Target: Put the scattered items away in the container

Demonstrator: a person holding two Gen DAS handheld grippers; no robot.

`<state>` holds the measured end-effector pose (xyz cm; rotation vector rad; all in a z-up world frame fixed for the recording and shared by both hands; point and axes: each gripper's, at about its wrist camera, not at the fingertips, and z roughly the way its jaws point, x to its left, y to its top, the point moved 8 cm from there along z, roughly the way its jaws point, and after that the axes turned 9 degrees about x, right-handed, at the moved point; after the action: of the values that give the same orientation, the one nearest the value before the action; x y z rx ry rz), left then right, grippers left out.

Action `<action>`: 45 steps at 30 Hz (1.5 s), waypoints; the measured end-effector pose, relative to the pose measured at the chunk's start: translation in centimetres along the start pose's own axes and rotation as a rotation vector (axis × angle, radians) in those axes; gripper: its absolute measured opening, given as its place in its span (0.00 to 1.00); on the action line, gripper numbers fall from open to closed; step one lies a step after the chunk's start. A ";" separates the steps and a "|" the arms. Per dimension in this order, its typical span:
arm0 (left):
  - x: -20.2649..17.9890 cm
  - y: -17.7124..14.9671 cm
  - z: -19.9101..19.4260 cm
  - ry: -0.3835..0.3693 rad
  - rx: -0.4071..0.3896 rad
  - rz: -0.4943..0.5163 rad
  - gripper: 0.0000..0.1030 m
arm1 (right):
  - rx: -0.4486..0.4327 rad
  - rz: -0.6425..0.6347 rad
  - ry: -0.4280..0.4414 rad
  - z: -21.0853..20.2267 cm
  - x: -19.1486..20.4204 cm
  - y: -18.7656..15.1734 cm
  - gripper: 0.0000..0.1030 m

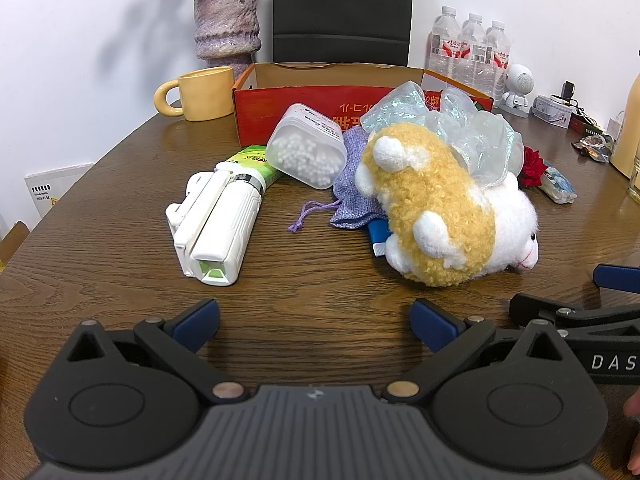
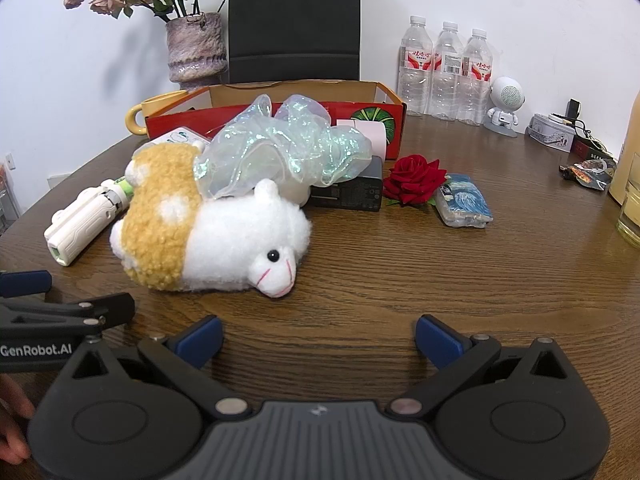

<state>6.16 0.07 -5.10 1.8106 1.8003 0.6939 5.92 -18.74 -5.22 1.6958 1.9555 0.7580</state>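
Both grippers, left gripper (image 1: 316,322) and right gripper (image 2: 318,338), sat lowest in frame with jaws wide apart, nothing between them. Task looked barely begun: plush sheep (image 1: 444,216), white folding gadget (image 1: 214,224), cotton swab box (image 1: 306,152), purple pouch (image 1: 354,196), iridescent scrunchie (image 2: 280,148), black charger (image 2: 352,194), red rose (image 2: 414,178) and tissue pack (image 2: 464,200) all lay on the wooden surface (image 2: 400,280). Red cardboard box (image 1: 312,108) stood mid-frame behind them; I couldn't see inside it.
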 end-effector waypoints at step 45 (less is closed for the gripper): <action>0.0 0.0 0.0 -0.001 0.000 -0.001 1.00 | 0.000 0.003 -0.005 0.1 -0.1 -0.1 1.00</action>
<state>6.15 0.07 -5.09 1.8090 1.8001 0.6924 5.92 -18.79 -5.35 1.6998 1.9494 0.7541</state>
